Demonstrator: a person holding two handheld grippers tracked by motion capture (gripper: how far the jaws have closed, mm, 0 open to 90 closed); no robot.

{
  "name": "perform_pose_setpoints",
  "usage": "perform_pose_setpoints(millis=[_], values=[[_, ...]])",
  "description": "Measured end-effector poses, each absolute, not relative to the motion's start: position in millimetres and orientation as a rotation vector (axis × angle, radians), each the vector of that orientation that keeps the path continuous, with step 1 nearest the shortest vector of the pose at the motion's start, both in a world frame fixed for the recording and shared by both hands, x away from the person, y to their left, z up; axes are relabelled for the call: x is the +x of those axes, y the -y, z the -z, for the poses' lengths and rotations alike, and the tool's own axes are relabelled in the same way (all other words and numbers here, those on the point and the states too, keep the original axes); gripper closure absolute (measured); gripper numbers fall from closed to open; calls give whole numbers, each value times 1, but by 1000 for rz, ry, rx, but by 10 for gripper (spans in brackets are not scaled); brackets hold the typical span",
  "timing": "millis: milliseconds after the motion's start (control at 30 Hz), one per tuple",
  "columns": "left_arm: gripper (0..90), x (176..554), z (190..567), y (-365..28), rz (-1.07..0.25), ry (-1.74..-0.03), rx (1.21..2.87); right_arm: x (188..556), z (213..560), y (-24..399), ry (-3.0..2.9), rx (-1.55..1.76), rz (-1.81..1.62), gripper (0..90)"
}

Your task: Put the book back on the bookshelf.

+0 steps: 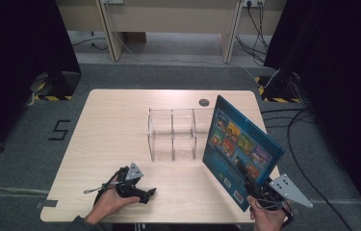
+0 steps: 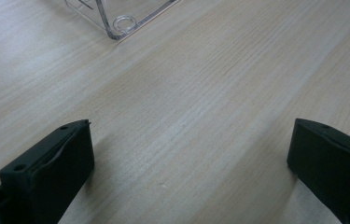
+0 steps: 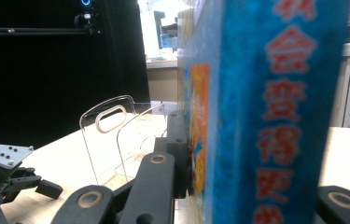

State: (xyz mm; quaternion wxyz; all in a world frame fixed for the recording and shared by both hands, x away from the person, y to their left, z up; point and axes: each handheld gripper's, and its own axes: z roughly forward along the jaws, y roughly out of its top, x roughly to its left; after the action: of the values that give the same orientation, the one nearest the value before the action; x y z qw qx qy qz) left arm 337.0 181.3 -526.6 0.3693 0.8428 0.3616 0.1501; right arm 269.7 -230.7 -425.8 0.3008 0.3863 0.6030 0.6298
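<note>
A blue picture book (image 1: 239, 149) stands tilted above the table's right front, lifted off the wood, with my right gripper (image 1: 260, 190) shut on its lower corner. In the right gripper view the book's blue spine (image 3: 275, 112) sits between the black jaws. A clear plastic rack (image 1: 173, 134) with upright dividers stands mid-table, just left of the book; its handle cut-out (image 3: 109, 119) shows beyond the left jaw. My left gripper (image 1: 150, 192) rests low on the table at the front left, open, with bare wood between its fingers (image 2: 51, 168). A corner of the rack (image 2: 123, 22) lies ahead of it.
The light wooden table (image 1: 110, 120) has a round cable grommet (image 1: 204, 102) near its far edge. Black curtains and stand bases flank the table on the grey floor. Cables run along the floor at the right.
</note>
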Motion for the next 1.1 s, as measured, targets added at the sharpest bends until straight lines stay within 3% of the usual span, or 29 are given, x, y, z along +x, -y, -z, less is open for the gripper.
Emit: perform_pose_setpoints(millis=[1100], values=[[0, 336, 527, -181, -386, -929, 2161, 337, 416, 185, -1525, 1022, -1544, 826]])
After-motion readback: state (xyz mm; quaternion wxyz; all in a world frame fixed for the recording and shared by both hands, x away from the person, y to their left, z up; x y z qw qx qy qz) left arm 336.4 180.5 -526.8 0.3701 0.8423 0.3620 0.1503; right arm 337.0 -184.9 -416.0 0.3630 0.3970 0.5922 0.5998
